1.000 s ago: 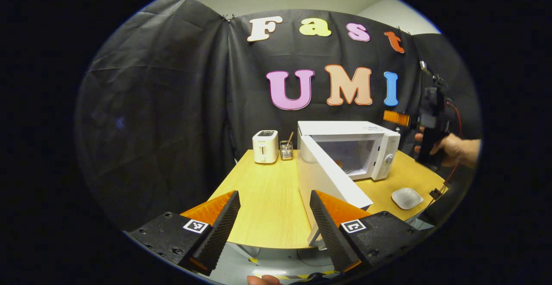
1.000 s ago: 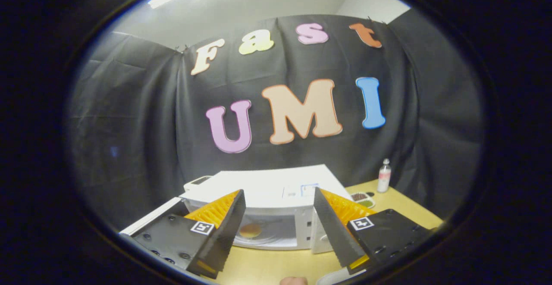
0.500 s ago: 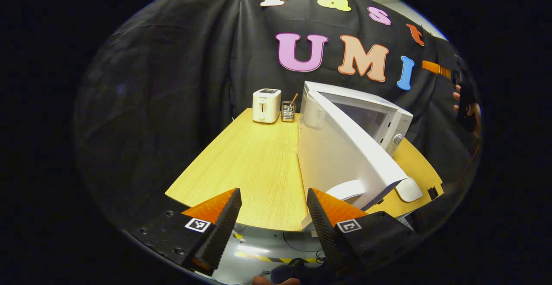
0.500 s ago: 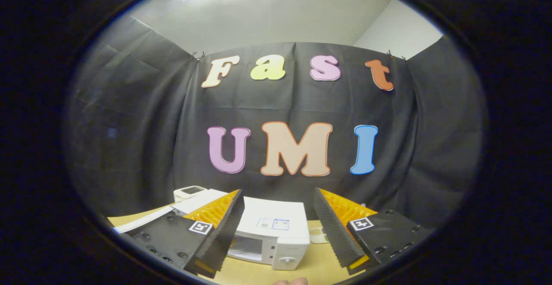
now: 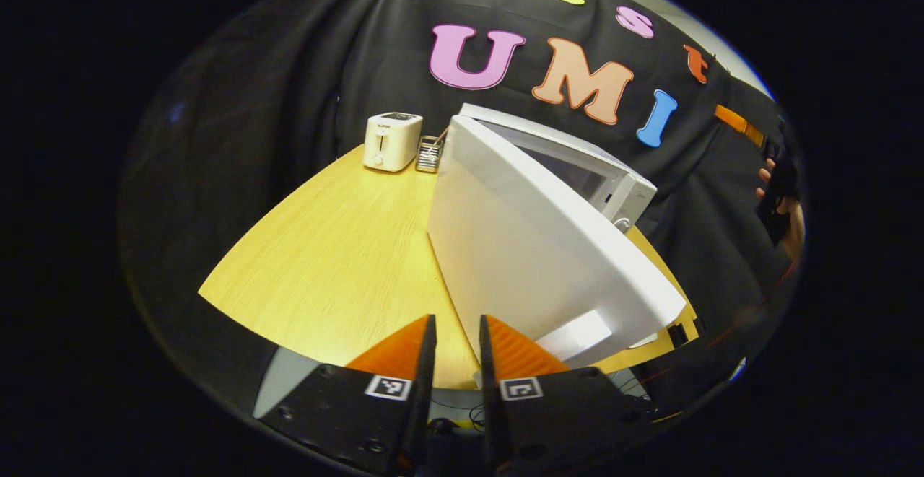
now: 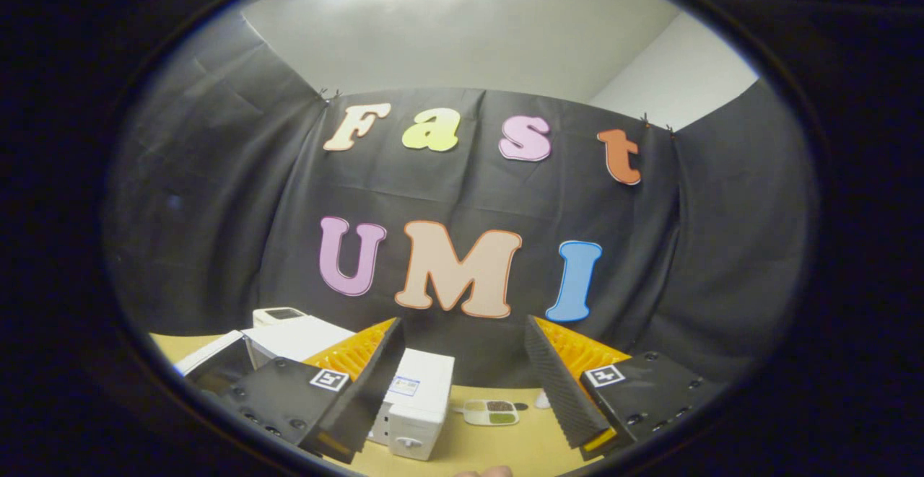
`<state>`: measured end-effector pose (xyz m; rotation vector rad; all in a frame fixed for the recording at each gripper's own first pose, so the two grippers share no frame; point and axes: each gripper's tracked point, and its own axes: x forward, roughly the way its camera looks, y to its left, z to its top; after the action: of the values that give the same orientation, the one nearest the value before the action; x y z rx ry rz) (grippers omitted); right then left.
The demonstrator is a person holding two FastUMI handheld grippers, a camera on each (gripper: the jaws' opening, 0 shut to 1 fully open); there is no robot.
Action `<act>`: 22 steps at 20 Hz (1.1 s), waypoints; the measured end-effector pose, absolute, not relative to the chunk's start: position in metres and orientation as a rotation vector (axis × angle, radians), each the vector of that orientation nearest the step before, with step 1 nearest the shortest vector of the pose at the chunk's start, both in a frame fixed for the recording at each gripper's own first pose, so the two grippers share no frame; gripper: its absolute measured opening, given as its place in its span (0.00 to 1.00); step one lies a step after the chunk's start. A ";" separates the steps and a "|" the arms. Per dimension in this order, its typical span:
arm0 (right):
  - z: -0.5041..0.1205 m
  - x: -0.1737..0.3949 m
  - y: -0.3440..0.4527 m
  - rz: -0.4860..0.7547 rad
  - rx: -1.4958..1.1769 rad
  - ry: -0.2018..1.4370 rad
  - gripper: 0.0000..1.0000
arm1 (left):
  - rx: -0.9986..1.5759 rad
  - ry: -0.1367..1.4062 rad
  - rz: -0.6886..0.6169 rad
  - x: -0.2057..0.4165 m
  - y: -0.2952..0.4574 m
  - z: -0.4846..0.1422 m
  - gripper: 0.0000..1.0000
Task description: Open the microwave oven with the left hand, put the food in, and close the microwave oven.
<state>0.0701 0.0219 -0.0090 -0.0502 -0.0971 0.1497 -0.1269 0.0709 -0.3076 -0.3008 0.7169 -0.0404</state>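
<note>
In the left gripper view, a white toaster [image 5: 392, 141] stands at the far left of the wooden table [image 5: 325, 260]; just right of it sits a small wire holder [image 5: 429, 155] with a stick in it; right again stands the microwave oven [image 5: 577, 167], its white door [image 5: 534, 253] swung partly open toward the near edge, so that the cavity is mostly hidden behind it; the food cannot be made out. The left gripper [image 5: 453, 340] hangs at the near edge of the table beside the door's near corner; its fingers are drawn almost together with a narrow gap between them and nothing held. At the far right a hand [image 5: 779, 195] holds a dark gripper body well apart from the oven.

In the right gripper view, the microwave oven [image 6: 415, 405] lies low at the left, partly hidden behind the left finger; right of it a small dish [image 6: 491, 412] rests on the table; the right gripper [image 6: 462, 369] is raised toward the booth wall, fingers spread wide and empty.
</note>
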 end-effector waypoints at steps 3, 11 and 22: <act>-0.001 0.073 -0.003 0.134 -0.067 -0.120 0.96 | -0.260 0.713 -0.035 -0.110 0.050 -0.308 0.04; 0.000 0.071 -0.051 0.077 -0.061 -0.140 0.97 | -0.144 0.668 -0.122 -0.074 -0.013 -0.302 0.01; 0.006 0.051 -0.086 -0.002 -0.068 -0.163 0.96 | 0.042 0.538 -0.312 -0.008 -0.088 -0.285 0.01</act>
<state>0.0511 -0.0857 0.0061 -0.0682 -0.1631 -0.0016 -0.0082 -0.0880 -0.2853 0.0418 0.5383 -0.3117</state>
